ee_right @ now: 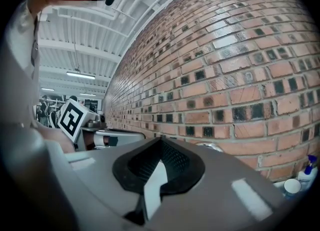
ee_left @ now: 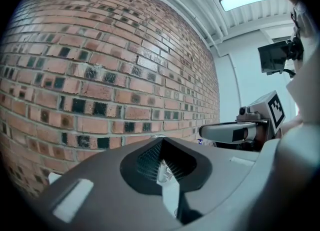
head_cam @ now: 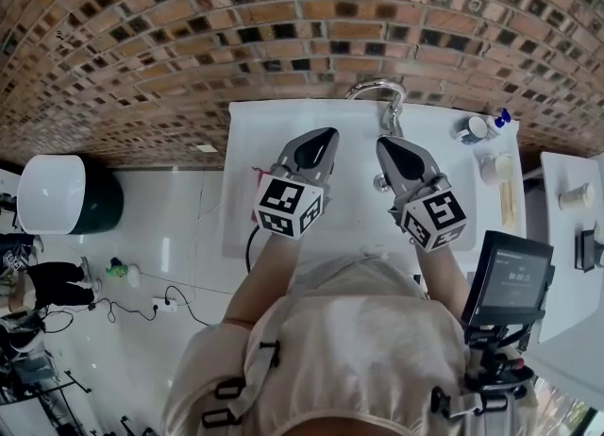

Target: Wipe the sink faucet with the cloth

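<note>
The faucet (head_cam: pixel 376 91) stands at the back of the white surface (head_cam: pixel 247 132) by the brick wall (head_cam: pixel 189 38), just beyond the right gripper (head_cam: pixel 387 144) and ahead-right of the left gripper (head_cam: pixel 324 134), both fingers clenched on nothing, apparently poised since no cloth is in hand.

the wall (head_cam: pixel 189 38) is rough matt brick, reddish, with darker and slightly glazed bricks mixed in. the faucet (head_cam: pixel 388 118) is polished metal, bright and mirror-like. the bench (head_cam: pixel 247 156) round the sink is smooth and white with a soft gloss. the left claw (head_cam: pixel 327 132) and right claw (head_cam: pixel 381 142) have smooth matt grey plastic shells, and their inner pads (ee_left: pixel 146 158) are black and finely ribbed. the floor (head_cam: pixel 179 236) is glossy white tile. the person's top (head_cam: pixel 359 340) is pale matt cloth.
</note>
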A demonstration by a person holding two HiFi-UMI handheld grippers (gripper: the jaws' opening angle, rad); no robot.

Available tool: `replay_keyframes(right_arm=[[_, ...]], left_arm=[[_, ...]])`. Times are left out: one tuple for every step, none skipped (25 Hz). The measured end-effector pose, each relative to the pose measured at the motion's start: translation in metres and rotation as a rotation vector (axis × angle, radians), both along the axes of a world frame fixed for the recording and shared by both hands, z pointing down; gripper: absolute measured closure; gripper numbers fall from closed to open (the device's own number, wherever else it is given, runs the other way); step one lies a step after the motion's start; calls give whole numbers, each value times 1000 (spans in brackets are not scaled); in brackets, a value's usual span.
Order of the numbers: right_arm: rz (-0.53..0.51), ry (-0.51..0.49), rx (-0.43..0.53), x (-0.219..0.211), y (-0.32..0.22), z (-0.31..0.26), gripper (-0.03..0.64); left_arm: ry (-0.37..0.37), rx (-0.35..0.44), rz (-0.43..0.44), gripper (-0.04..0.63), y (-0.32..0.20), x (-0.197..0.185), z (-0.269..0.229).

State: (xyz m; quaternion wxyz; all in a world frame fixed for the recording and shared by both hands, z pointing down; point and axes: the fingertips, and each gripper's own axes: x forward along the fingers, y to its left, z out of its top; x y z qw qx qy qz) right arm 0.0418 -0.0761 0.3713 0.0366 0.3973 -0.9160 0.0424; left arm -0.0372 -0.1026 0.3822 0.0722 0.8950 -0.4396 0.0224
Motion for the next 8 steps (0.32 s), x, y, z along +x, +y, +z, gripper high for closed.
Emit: replay_keyframes(right_arm=[[0, 0, 1, 1, 1, 0, 624], [0, 2, 3, 1, 1, -1, 624], [-1, 4, 5, 1, 2, -1, 624], [-1, 5, 6, 1, 3, -2, 624], [-1, 6, 6, 1, 3, -2, 624], [-2, 7, 7, 1, 3, -2, 624], [-2, 8, 7, 1, 4, -2, 624], [-3, 9, 7, 0, 4, -2, 624]], left_arm=[[-1, 3, 1, 592, 1, 1, -1], [-3, 6, 3, 592, 1, 2, -2], [-5, 9, 4, 592, 2, 2, -3], [-7, 11, 7, 592, 2, 3, -4], [-8, 11, 9, 592, 2, 4, -4], [-8, 11, 11, 592, 3, 4, -4], [-9, 10, 13, 592, 3, 5, -4], [-9, 8, 15, 592, 3, 5, -4]])
